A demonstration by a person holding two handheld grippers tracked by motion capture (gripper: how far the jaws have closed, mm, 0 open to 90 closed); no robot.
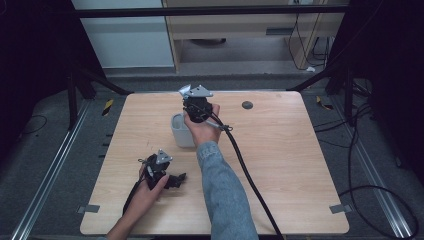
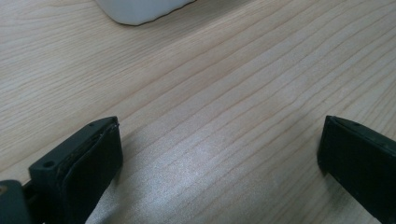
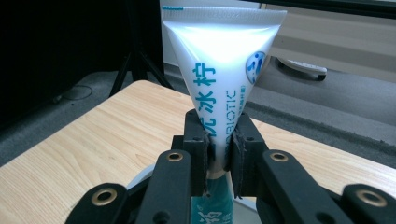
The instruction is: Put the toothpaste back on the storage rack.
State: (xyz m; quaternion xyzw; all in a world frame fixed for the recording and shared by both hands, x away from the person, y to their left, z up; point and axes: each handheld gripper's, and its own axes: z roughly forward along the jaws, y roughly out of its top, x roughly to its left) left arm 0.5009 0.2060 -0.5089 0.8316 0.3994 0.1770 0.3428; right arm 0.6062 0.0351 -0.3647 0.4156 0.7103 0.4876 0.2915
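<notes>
Well inboard, right tongs point(image 3: 219, 156) clamping tube point(image 3: 219, 65) above cup point(image 1: 181, 131).

The table point(image 1: 280, 165) under my fingers is pale wood with a long straight grain. A white cup point(image 1: 182, 131) stands on it just below my right fingers point(image 3: 198, 140) and ahead of my left fingers point(image 2: 93, 163), which lie low over bare wood. A small dark round disc point(image 1: 247, 105) sits on the table beyond and to the right of my right fingers.
</notes>
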